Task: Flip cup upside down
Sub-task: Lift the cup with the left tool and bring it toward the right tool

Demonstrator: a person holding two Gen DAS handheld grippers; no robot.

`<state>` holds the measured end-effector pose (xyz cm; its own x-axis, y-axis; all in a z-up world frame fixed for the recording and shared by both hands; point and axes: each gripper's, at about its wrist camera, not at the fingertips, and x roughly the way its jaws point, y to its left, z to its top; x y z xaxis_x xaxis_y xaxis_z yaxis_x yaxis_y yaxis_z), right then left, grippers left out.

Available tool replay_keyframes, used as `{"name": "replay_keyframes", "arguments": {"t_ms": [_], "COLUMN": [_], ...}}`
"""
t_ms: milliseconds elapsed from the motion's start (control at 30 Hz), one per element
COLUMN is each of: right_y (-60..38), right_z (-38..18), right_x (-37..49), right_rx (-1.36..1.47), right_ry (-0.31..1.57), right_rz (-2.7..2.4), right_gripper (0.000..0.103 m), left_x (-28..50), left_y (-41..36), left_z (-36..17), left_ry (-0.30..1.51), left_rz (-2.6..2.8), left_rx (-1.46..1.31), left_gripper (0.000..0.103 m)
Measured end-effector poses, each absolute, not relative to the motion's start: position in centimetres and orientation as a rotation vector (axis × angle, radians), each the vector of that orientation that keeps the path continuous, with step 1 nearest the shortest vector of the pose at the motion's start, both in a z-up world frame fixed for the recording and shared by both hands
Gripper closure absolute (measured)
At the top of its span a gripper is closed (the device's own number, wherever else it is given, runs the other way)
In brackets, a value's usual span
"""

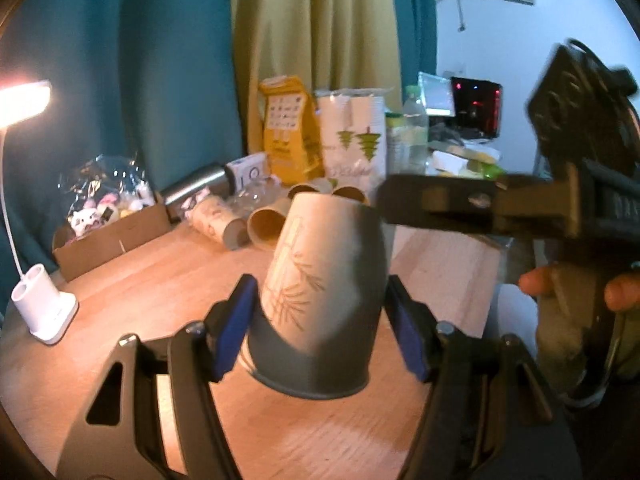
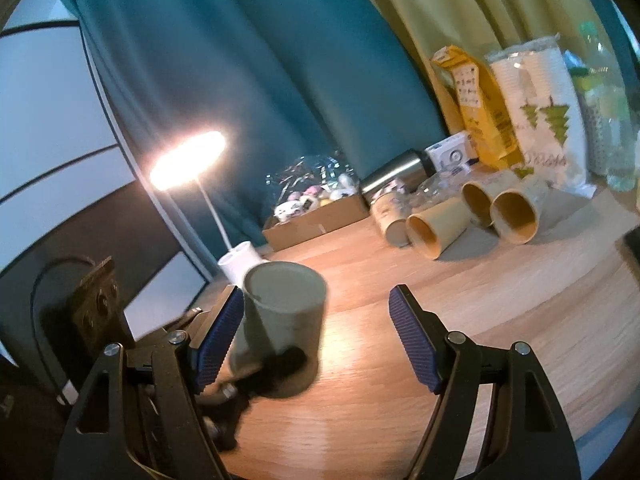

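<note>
With cup (image 1: pixel 320 292) sitting rim-down on table (image 1: pixel 160 288), flip is looking done; left gripper (image 1: pixel 320 328) straddling it loosely, right gripper (image 2: pixel 316 340) gaping wide, both needing retreat.

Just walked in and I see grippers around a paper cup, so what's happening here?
A person with a handheld gripper in each hand is flipping a paper cup. The cup stands upside down on the wooden table, rim down. The left gripper straddles it with jaws spread, not clearly squeezing. The right gripper is open beside it, holding nothing.
</note>
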<state>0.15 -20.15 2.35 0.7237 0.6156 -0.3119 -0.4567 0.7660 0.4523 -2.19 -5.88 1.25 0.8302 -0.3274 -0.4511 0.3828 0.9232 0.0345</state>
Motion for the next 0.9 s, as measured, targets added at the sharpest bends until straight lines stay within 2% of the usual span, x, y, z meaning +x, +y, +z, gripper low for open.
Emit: {"name": "replay_keyframes", "arguments": {"t_ms": [767,800,900], "right_y": [-18.3,-18.3,-18.2], "right_z": [1.0,1.0,0.8], "right_x": [1.0,1.0,1.0], "right_rx": [0.429,0.430,0.437], "right_ry": [0.532,0.533,0.542], "right_rz": [0.670,0.671,0.684], "right_gripper": [0.025,0.026,0.039], "left_x": [-3.6,-3.6,-3.7], "left_y": [-6.3,-6.4,-6.5], "left_z": [0.4,0.4,0.3], "left_ry": [0.399,0.399,0.399], "left_rz": [-0.469,-0.471,-0.471], "left_rx": [0.066,0.067,0.073], "left_gripper": [0.038,0.038,0.037]}}
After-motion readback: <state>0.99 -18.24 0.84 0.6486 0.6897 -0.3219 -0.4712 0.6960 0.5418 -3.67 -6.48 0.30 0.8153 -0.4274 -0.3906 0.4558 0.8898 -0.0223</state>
